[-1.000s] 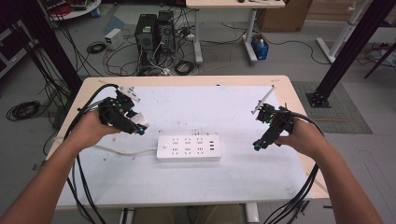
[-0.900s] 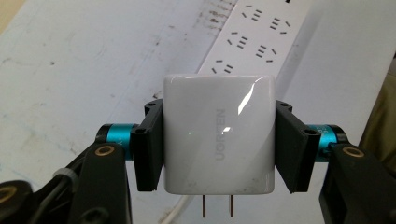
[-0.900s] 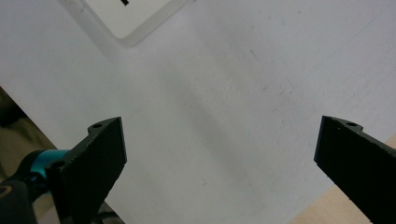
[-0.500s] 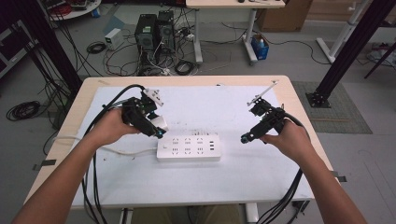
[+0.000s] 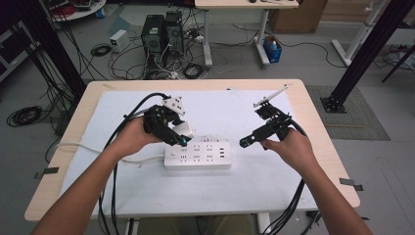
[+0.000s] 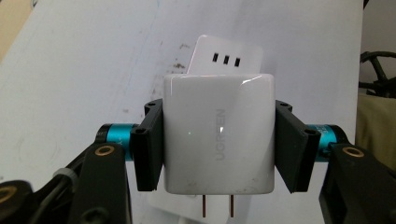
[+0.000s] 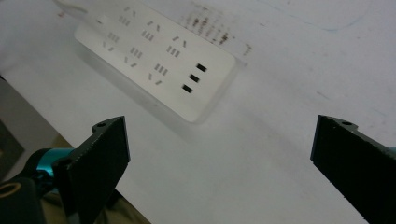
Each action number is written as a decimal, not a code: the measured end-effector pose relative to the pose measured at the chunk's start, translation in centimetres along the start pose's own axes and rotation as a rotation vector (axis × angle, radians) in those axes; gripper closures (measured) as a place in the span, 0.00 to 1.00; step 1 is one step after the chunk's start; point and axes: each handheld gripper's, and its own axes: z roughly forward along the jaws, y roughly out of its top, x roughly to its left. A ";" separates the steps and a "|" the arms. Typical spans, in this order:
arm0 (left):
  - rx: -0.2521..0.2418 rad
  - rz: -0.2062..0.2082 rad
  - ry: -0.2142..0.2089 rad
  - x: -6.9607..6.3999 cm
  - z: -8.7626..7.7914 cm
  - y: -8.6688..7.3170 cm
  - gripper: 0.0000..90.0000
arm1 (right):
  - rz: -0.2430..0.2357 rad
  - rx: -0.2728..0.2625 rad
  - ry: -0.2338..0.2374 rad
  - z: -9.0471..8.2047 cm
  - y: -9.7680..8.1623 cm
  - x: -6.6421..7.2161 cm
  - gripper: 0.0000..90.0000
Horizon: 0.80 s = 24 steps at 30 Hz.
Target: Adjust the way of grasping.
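A white power strip (image 5: 197, 155) lies flat on the white mat, its USB ports at the right end. My left gripper (image 5: 182, 138) hovers just above the strip's left-rear part, shut on a white square charger (image 6: 218, 132) whose two prongs (image 6: 217, 206) point down. Beyond the charger the strip's USB end (image 6: 227, 57) shows in the left gripper view. My right gripper (image 5: 246, 142) hangs to the right of the strip, open, nothing between its jaws. The strip (image 7: 156, 58) sits ahead and to the left in the right gripper view.
The strip's white cord (image 5: 93, 149) runs left across the mat (image 5: 230, 110) and off the wooden table (image 5: 323, 132). Black cables trail from both hands toward the front edge. Computers and cable tangles sit on the floor behind the table.
My left gripper has carried the charger rightward and slightly down, from the left of the mat to just over the strip. My right gripper has drifted left toward the strip's right end.
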 end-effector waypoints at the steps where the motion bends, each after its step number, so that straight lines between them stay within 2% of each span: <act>1: -0.021 0.024 -0.008 -0.3 0.4 0.1 0.47 | 0.022 -0.004 0.030 0.2 0.2 0.3 0.04; 4: -0.037 0.048 -0.014 -0.5 0.9 0.3 0.47 | 0.027 -0.008 0.044 0.4 0.3 0.4 0.04; 5: -0.058 0.074 -0.024 -0.7 1.3 0.4 0.47 | 0.055 -0.026 0.075 0.7 0.7 0.9 0.04; 8: -0.076 0.097 -0.029 -0.9 1.6 0.5 0.47 | 0.068 -0.036 0.102 0.9 1.1 1.5 0.04; 11: -0.096 0.096 -0.037 -1.0 1.8 0.4 0.47 | 0.086 -0.039 0.111 1.0 1.4 1.8 0.04; 13: -0.106 0.097 -0.036 -1.0 2.1 0.4 0.47 | 0.115 -0.042 0.143 1.1 1.6 1.9 0.04; 14: -0.113 0.097 -0.036 -0.9 2.3 0.3 0.47 | 0.149 -0.047 0.178 1.2 1.8 1.9 0.05; 16: -0.120 0.095 -0.038 -1.0 2.5 0.4 0.47 | 0.183 -0.053 0.229 1.4 1.9 1.8 0.05; 17: -0.120 0.095 -0.038 -1.0 2.5 0.4 0.47 | 0.183 -0.053 0.229 1.4 1.9 1.8 0.05; 18: -0.120 0.095 -0.038 -1.0 2.5 0.4 0.47 | 0.200 -0.052 0.253 1.4 1.9 1.8 0.05; 19: -0.119 0.104 -0.041 -1.1 2.9 0.5 0.47 | 0.233 -0.052 0.303 1.8 2.1 1.9 0.05; 21: -0.121 0.109 -0.047 -1.1 3.2 0.7 0.47 | 0.239 -0.051 0.310 1.9 2.2 1.9 0.06; 24: -0.119 0.106 -0.058 -1.2 3.5 0.9 0.47 | 0.280 -0.055 0.345 2.4 2.3 1.7 0.07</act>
